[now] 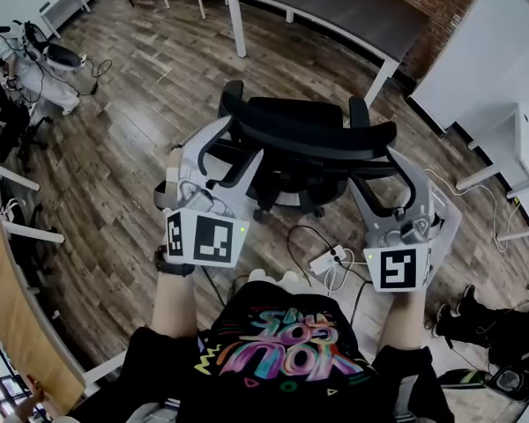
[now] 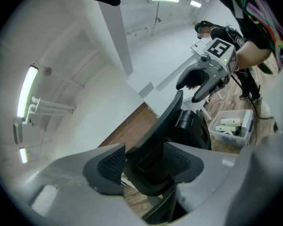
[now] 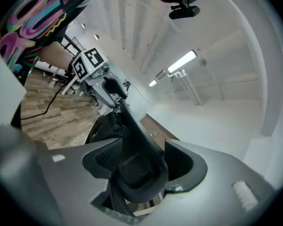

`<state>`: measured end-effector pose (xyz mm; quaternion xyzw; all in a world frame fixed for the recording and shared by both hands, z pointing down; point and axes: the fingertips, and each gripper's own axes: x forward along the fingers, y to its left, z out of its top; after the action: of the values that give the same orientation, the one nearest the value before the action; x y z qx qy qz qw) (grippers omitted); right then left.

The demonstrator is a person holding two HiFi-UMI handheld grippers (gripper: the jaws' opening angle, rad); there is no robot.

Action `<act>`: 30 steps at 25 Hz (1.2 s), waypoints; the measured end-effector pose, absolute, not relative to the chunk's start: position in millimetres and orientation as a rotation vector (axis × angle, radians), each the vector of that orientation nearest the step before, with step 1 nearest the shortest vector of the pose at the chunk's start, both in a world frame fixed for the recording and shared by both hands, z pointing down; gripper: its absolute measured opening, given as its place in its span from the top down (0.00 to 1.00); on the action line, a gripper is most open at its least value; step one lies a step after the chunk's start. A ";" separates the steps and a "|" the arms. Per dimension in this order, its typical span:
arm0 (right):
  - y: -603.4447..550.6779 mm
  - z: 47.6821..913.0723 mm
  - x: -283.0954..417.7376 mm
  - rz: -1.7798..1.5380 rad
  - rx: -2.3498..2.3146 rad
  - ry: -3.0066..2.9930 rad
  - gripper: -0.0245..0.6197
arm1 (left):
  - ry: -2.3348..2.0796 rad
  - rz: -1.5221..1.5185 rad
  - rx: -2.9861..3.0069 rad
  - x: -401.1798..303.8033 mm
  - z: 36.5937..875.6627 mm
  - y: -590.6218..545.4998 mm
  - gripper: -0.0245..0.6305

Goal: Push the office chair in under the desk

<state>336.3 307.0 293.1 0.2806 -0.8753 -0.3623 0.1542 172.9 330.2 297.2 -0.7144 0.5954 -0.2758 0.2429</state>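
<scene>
Left gripper (image 1: 241,139): jaws are seen apart. The left end of the backrest (image 1: 317,139) of the black office chair (image 1: 291,179) stands between the pads (image 2: 107,163). A gap is seen beside 1 pad, so no clamping is recorded.

Right gripper (image 1: 373,166): jaws are likewise spread, with the right end of the backrest between its pads (image 3: 104,158). Contact at the far pad cannot be settled, as it is partly covered by the backrest's edge.

The chair is found on the wood floor (image 1: 123,148), facing the grey desk (image 1: 335,16) and short of it. The seat is not under the desktop. The chair's base is mostly hidden by seat and backrest. The desk is cut off at the top edge of the head view.

A power strip (image 1: 329,259) with cables is noted on the floor between chair and person.
</scene>
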 end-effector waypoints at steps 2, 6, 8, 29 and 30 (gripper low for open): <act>304.5 292.6 333.1 -1.069 0.782 -2.469 0.55 | 1.578 -0.824 -1.933 176.7 299.1 327.3 0.57; 299.4 291.3 323.7 -1.111 0.748 -2.422 0.55 | 1.517 -0.879 -1.911 185.4 298.7 316.9 0.53; 295.8 292.3 318.5 -1.132 0.748 -2.409 0.56 | 1.501 -0.888 -1.893 188.1 298.5 309.7 0.53; 268.4 284.8 305.5 -1.280 0.738 -2.407 0.64 | 1.374 -0.992 -1.649 196.6 293.5 269.2 0.65; 267.8 284.9 306.2 -1.278 0.733 -2.409 0.64 | 1.373 -0.989 -1.650 197.2 293.6 268.4 0.65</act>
<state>306.2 267.8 284.9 0.2563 -0.8423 -0.4470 0.1582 197.2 268.4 293.6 -0.6460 0.5375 -0.3871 0.3794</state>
